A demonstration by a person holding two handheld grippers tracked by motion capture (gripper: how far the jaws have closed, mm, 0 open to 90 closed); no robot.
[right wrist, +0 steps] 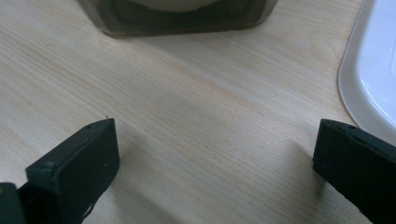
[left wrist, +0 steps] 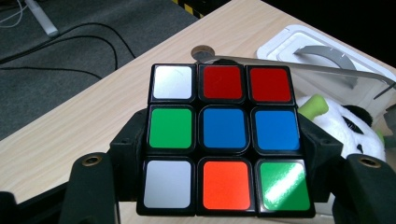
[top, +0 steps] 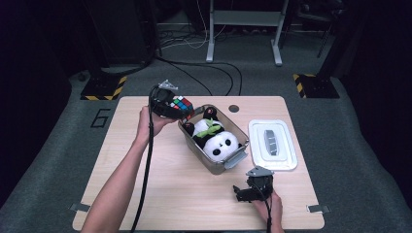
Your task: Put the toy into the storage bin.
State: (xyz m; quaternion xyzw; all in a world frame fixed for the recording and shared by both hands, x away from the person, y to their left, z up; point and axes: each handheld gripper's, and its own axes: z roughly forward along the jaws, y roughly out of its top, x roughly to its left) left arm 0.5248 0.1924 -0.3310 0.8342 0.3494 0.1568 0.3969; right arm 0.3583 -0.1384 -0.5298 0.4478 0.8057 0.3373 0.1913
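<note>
Jaws of my left gripper [top: 180, 110] clamp the puzzle cube [top: 182, 104] by two opposite sides, just left of the bin's [top: 219, 167] far corner. I judge the bin lies rightward, the panda plush [top: 218, 141] filling it. My right gripper [top: 241, 192] rests wide, empty, on the table [top: 170, 184].

bare table [top: 145, 184] fills the lower left of the frame; centre is blocked by the bin [top: 214, 162] with its panda [top: 218, 141], the lid [top: 272, 144] to its right.
</note>
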